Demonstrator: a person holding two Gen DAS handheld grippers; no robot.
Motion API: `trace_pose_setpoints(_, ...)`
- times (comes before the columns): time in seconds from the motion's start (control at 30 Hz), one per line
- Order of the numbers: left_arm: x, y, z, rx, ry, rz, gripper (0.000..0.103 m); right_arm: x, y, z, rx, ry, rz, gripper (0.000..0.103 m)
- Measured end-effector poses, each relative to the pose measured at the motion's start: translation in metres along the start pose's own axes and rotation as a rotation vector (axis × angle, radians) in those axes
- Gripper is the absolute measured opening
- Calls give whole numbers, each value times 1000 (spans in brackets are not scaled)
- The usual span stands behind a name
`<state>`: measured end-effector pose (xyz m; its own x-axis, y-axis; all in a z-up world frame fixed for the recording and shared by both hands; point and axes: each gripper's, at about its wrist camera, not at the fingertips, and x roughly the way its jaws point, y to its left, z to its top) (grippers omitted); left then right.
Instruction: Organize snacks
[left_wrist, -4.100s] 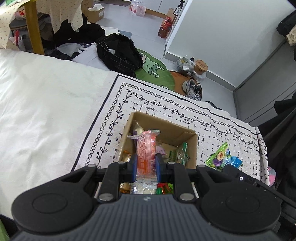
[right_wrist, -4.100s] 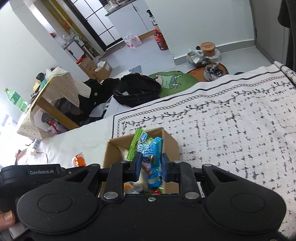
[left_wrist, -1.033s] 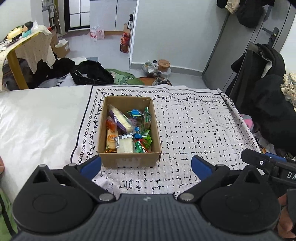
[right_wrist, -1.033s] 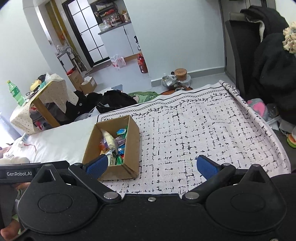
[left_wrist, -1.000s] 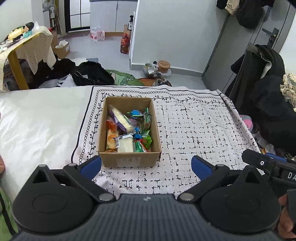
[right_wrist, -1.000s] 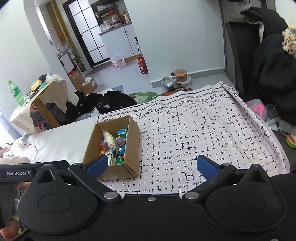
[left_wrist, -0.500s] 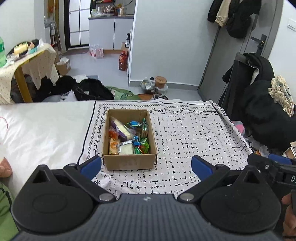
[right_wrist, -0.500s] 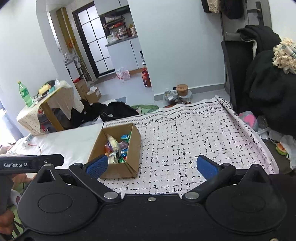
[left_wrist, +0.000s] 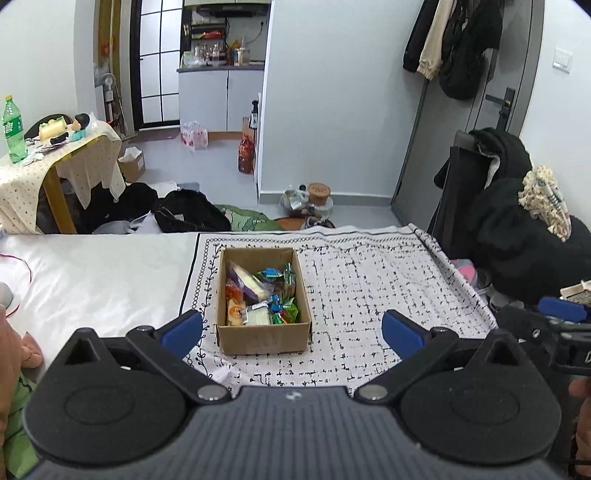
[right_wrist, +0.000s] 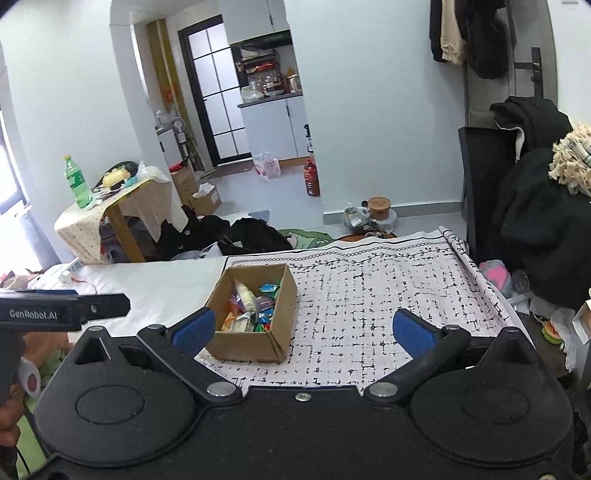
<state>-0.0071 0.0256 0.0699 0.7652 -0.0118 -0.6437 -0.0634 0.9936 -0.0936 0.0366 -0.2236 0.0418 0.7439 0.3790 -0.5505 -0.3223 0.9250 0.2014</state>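
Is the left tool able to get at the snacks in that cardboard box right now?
Probably yes. The left tool is open and empty, the cardboard box is open-topped, and only bare patterned cloth lies between. It sits well back, though, so the person must bring it forward.

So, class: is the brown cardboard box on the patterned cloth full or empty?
Roughly full. The brown cardboard box stands open-topped, with colourful wrapped snacks covering its floor in both views; how deep they lie cannot be told.
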Motion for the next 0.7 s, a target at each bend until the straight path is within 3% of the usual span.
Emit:
trace_pose_setpoints(0.27, -12, 7, -5, -36, -41, 21, 103, 3, -2, -12, 5, 17, 11, 103)
trace_pose_setpoints(0.7, -11, 7, -17, -18, -6, 22, 103, -5, -12, -14, 26, 8, 4, 103)
